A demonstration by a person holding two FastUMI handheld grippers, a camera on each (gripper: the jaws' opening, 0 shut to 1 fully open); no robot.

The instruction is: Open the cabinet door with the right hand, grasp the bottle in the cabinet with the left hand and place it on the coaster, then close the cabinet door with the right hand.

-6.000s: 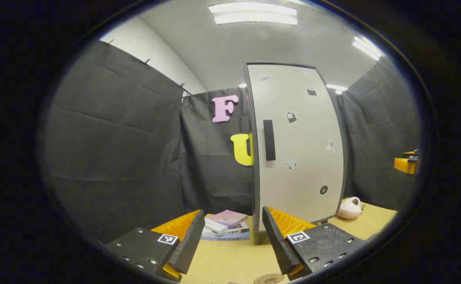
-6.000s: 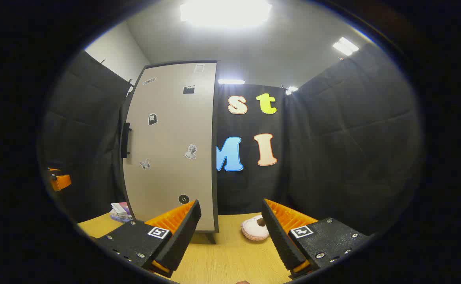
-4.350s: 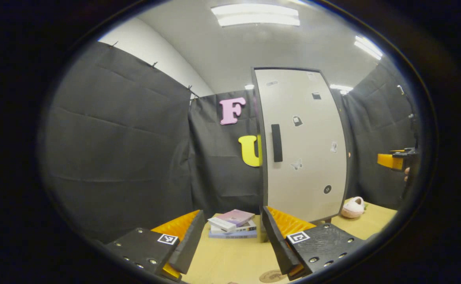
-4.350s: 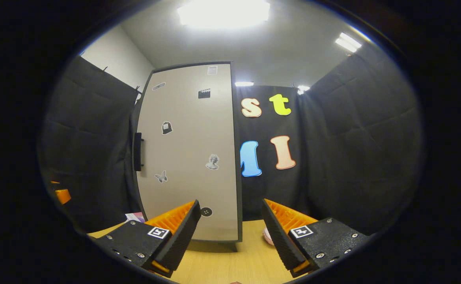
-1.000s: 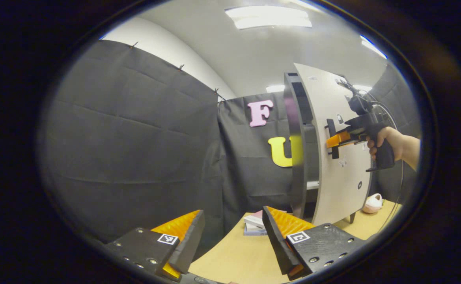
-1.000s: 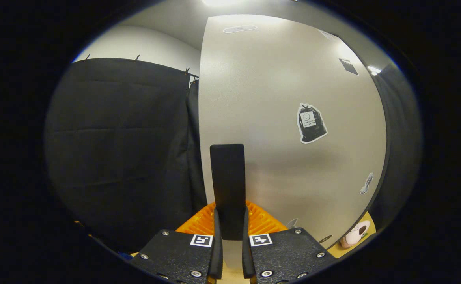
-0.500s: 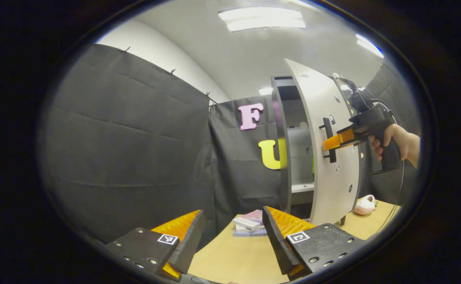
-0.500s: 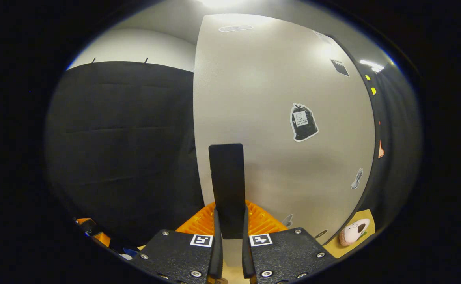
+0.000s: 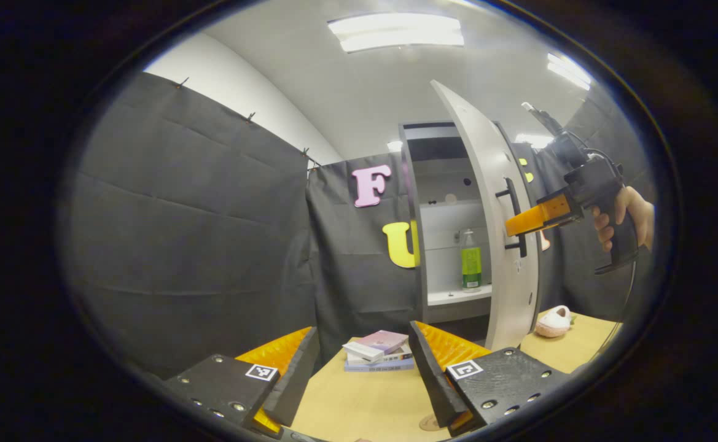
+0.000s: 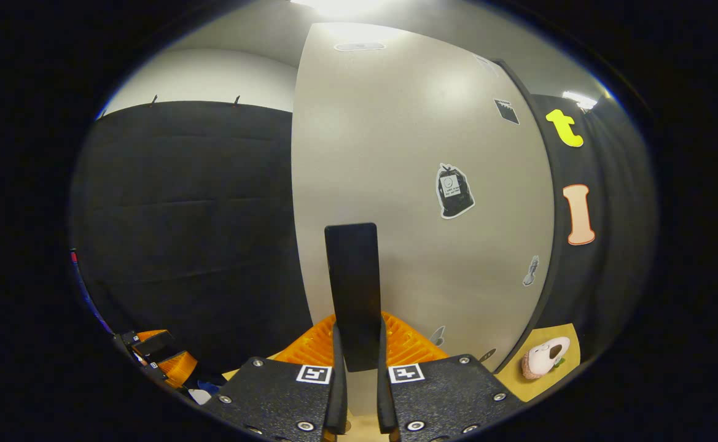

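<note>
The right gripper (image 10: 357,393) is clamping both fingers on the cabinet door's dark handle (image 10: 352,294), and that grip is what is holding the cabinet door (image 9: 487,209) swung out on its hinge side, with the cabinet (image 9: 423,138) interior showing past its free edge. From the left gripper view, a hand (image 9: 629,215) is gripping that tool out at the door's front. Inside, the bottle (image 9: 471,259) is standing upright on a shelf (image 9: 457,296), long axis vertical, cap pointing up, clear of the walls. The left gripper (image 9: 362,368) is hanging wide open and empty over the table (image 9: 359,399), aimed toward the opening, well apart from the bottle. The coaster (image 9: 429,422) is peeking out by its right finger, low on the table.
</note>
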